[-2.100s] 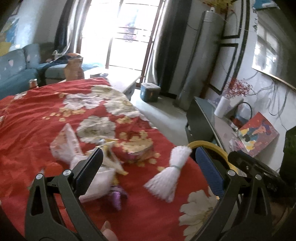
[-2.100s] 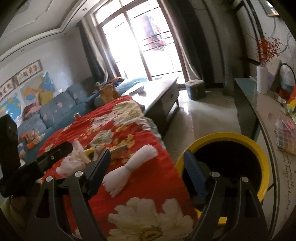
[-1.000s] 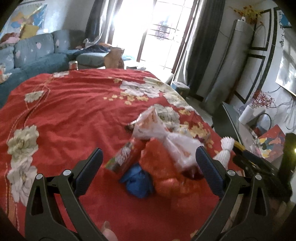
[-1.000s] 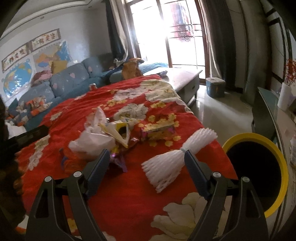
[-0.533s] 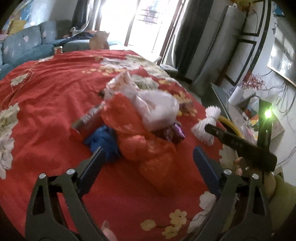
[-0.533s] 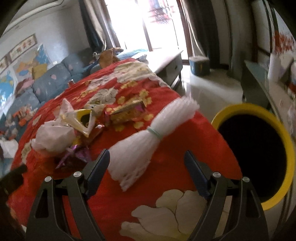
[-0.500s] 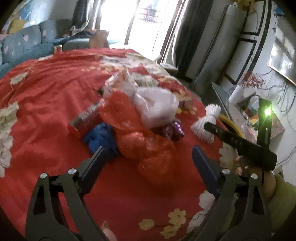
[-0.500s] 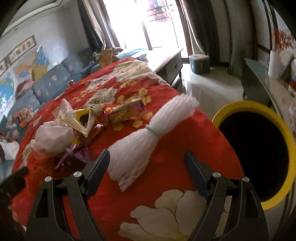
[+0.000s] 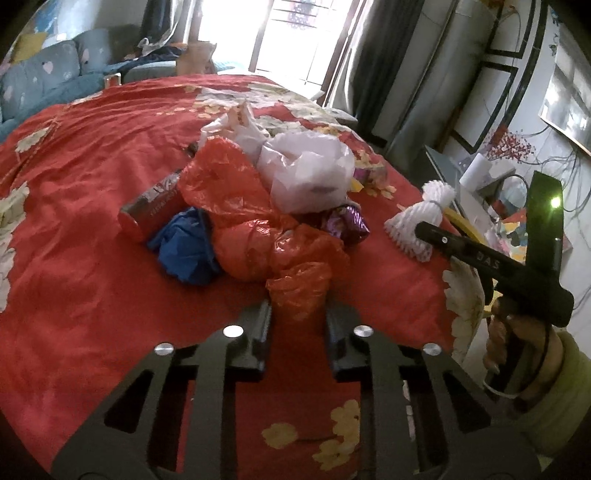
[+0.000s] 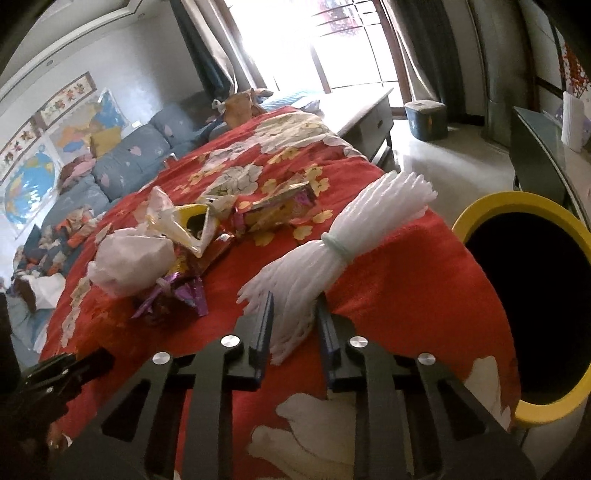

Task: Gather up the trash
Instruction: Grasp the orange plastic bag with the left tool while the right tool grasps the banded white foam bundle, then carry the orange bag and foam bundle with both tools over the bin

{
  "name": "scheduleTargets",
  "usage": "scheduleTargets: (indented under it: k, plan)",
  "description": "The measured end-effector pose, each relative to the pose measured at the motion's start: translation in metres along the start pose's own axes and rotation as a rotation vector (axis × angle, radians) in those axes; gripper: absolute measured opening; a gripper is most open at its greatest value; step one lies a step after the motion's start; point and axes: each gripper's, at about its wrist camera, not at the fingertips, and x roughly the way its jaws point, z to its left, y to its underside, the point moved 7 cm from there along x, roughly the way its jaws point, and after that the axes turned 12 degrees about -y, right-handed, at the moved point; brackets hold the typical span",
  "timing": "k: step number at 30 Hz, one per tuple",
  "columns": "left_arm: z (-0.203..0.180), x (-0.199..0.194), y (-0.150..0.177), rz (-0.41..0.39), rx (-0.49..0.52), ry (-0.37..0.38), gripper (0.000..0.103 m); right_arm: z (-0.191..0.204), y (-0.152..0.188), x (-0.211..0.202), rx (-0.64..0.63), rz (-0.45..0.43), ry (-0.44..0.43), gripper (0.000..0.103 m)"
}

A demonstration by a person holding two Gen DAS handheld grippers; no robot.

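Left gripper (image 9: 297, 325) has just closed on crinkled orange bag (image 9: 258, 225), right gripper (image 10: 295, 325) on banded white foam net (image 10: 332, 254)

Daylight floods in from the far window (image 9: 295, 33), blown out to white in both views, with haze washing over the curtains (image 10: 207, 48) beside it. The near red cloth (image 9: 74, 258) is evenly lit, shadows soft. Fisheye bending curves the walls, corners fall to black, and fine detail is slightly soft
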Motion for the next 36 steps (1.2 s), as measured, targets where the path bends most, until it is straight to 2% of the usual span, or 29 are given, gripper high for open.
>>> scheduleTargets:
  k: [5, 12, 20, 26, 36]
  plan:
    - [0.007, -0.017, -0.007, -0.042, 0.000, -0.002, 0.012, 0.013, 0.000, -0.010, -0.052, -0.013, -0.007, 0.015]
    - [0.022, -0.053, -0.024, -0.145, -0.011, -0.030, 0.012, 0.031, -0.003, -0.022, -0.118, -0.028, -0.037, 0.015]
    - [0.033, -0.068, -0.045, -0.208, -0.049, -0.046, 0.012, 0.047, -0.008, -0.033, -0.171, -0.047, -0.065, 0.015]
    - [0.017, -0.069, -0.052, -0.226, -0.015, -0.022, 0.012, 0.055, -0.016, -0.044, -0.199, -0.075, -0.075, 0.015]
    - [-0.021, -0.060, -0.058, -0.222, 0.042, 0.032, 0.012, 0.039, -0.027, -0.062, -0.171, -0.120, -0.054, 0.015]
